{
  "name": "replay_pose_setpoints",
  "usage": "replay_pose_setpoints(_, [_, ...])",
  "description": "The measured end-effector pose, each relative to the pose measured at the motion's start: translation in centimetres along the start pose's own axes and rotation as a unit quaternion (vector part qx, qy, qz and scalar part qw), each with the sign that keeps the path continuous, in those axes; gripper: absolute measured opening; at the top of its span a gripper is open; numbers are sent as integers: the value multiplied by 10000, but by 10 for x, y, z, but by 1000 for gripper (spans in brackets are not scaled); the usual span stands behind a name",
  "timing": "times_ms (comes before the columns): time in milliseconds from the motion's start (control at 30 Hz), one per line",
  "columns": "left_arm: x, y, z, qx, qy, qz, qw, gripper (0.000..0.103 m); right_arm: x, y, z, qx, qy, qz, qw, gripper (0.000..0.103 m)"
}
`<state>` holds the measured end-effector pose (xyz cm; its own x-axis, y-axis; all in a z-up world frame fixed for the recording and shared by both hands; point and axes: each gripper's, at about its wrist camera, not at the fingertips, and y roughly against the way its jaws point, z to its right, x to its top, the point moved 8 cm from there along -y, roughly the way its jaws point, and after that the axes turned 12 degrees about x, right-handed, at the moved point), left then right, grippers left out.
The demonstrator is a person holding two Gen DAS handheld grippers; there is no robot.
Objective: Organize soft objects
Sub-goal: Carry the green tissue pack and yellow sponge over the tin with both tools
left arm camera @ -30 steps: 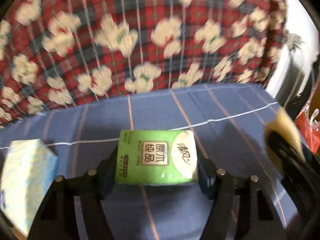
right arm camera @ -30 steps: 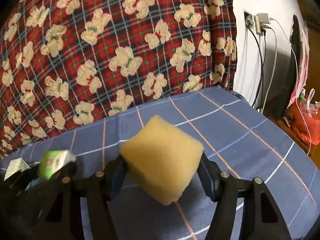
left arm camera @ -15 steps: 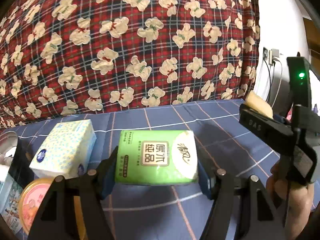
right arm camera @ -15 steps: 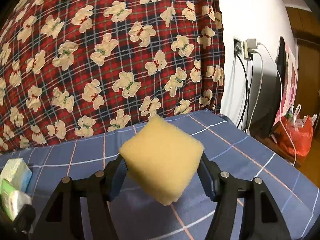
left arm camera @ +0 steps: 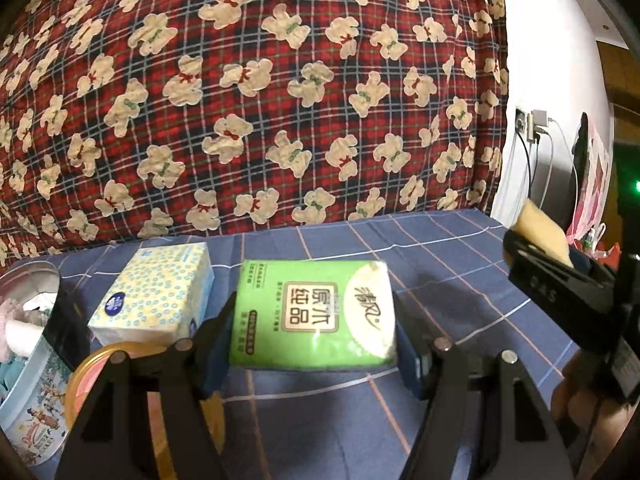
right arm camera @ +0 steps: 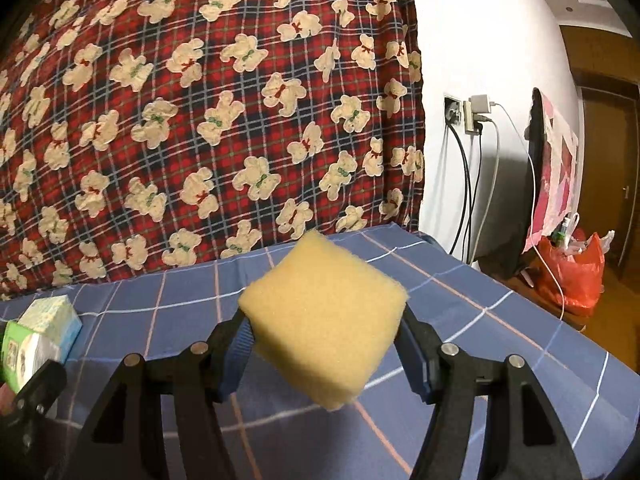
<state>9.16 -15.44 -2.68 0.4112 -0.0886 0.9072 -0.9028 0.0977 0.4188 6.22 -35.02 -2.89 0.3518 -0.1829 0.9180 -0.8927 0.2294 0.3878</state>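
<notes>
- Left gripper [left arm camera: 314, 344] clamps a glossy green tissue pack [left arm camera: 314, 314].
- Right gripper [right arm camera: 324, 344] clamps a porous yellow sponge block [right arm camera: 326, 320].
- A round tin [left arm camera: 30, 364] has entered the left view.

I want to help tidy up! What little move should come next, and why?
Probably carry the green tissue pack, held in the left gripper, over to the tin at the left, which is open and already holds soft things. The right gripper can wait with its sponge.
</notes>
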Motion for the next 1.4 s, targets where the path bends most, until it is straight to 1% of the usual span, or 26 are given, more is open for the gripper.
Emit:
replay_pose_setpoints(167, [-6,8,-13,17,37,-26,10000,68,-7,22,-12,85,37,94,9999,67])
replay_pose_setpoints(300, [-11,14,-23,27,61,-84,9999,68,-11,32,-24,139,155,128,9997,67])
replay_pose_setpoints(433, [-14,21,-29,37,51,-32,10000,68,-17,41,-36,239,165,106,9995,67])
replay_pose_setpoints(600, [-17,30,-36,27,38,19,10000,68,-24,58,-52,411,50,186,9990,67])
replay_pose_setpoints(700, [-19,35,-43,28,67,23,10000,68,-26,70,-63,441,53,342,9984,67])
replay_pose_setpoints(800, [-22,40,-52,43,101,13,9999,68,-28,76,-78,545,126,403,9976,67])
replay_pose_setpoints(1167, [-29,55,-104,286,308,101,9991,68,-35,90,-127,868,215,475,9949,68])
replay_pose_setpoints(1400, [-33,61,-143,560,421,182,9974,68,-40,95,-164,1105,430,466,9918,68])
